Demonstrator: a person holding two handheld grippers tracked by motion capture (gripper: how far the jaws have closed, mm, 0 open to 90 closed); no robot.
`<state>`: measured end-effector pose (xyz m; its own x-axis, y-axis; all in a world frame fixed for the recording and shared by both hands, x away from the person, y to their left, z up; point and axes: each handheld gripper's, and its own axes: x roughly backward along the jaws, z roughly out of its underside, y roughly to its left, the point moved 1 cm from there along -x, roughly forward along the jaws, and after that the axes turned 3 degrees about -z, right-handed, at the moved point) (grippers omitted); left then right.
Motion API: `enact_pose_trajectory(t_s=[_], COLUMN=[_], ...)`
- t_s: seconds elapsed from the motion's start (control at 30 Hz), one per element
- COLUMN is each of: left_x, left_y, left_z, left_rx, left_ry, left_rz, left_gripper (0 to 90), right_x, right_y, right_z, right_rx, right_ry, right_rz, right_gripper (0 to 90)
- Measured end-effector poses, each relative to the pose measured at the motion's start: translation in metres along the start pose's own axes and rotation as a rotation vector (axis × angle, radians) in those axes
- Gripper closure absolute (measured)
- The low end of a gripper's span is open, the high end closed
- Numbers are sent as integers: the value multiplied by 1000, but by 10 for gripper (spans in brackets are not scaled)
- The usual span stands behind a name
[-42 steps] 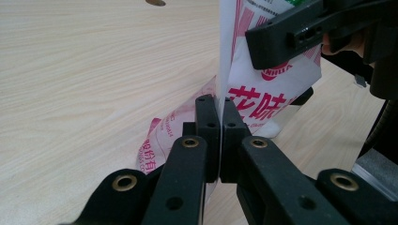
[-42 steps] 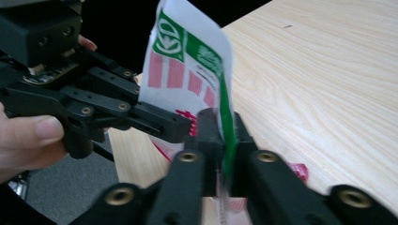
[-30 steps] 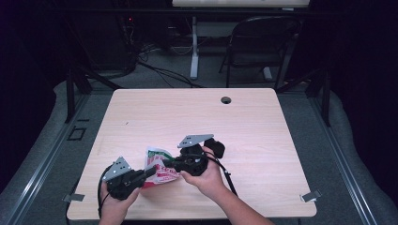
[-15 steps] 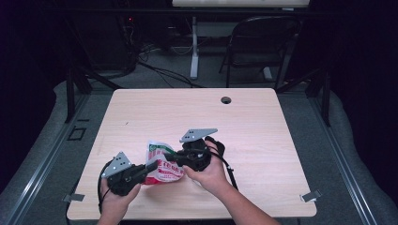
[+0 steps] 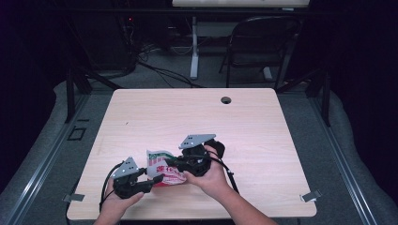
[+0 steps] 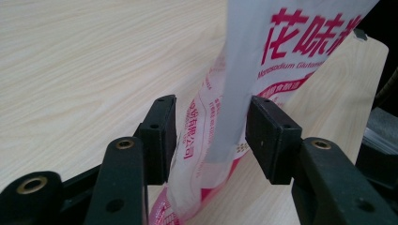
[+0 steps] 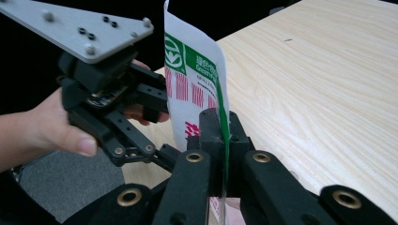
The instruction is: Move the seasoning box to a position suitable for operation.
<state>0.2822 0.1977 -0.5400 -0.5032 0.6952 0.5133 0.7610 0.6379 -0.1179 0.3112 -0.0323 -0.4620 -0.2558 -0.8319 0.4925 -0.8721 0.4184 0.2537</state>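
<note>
the white packet [image 6: 263, 70] reads "monosodium glutamate" in pink just below its large pink chinese characters, which i cannot read.

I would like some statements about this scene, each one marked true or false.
1. The right gripper is shut on the packet. True.
2. The left gripper clamps the packet tightly. False: its fingers have just been opening; the packet stands between them with gaps at its sides.
3. The packet is printed in pink and green on white. True.
4. The packet lies flat at the far edge of the table. False: it is held up near the near edge.
5. A chair stands beyond the table. True.
</note>
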Motion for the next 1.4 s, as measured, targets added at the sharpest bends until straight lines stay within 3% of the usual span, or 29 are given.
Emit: enact_pose_trajectory(t_s=[0.1, 0.2, 0.3, 0.53, 0.63, 0.73, 0.87, 1.13, 1.33, 1.4], left_x=[-4, -7, -11, -23, -26, -29, -33, -41, -44, -45], left_y=[4, 6, 7, 10, 11, 11, 8, 3, 3, 4], left_z=[5, 11, 16, 27, 29, 31, 32, 33, 35, 35], left_rx=[-11, 8, -14, 36, 55, 55, 24, 67, 44, 59], left_ry=[2, -2, 5, 42, 47, 55, 71, 65, 89, 87], left_rz=[3, 12, 9, 66, 66, 65, 51, 58, 67, 74], left_gripper=[461, 424, 391, 351, 311, 296, 277, 255, 274, 279], right_x=[0, 0, 1, 1, 2, 3, 3, 3, 3, 3], right_y=[1, 1, 2, 2, 2, 1, 2, 2, 3, 3], right_z=[1, 2, 3, 6, 7, 8, 8, 9, 10, 10], right_rx=[6, 12, 8, 4, -1, -2, -1, -3, -5, -5], right_ry=[4, 2, -3, 6, 0, 2, 3, -1, -5, -4], right_rz=[2, 3, 0, -10, -11, -10, -9, -9, -9, -11], right_gripper=[900, 900, 900, 900, 900, 900, 900, 900, 900, 900])
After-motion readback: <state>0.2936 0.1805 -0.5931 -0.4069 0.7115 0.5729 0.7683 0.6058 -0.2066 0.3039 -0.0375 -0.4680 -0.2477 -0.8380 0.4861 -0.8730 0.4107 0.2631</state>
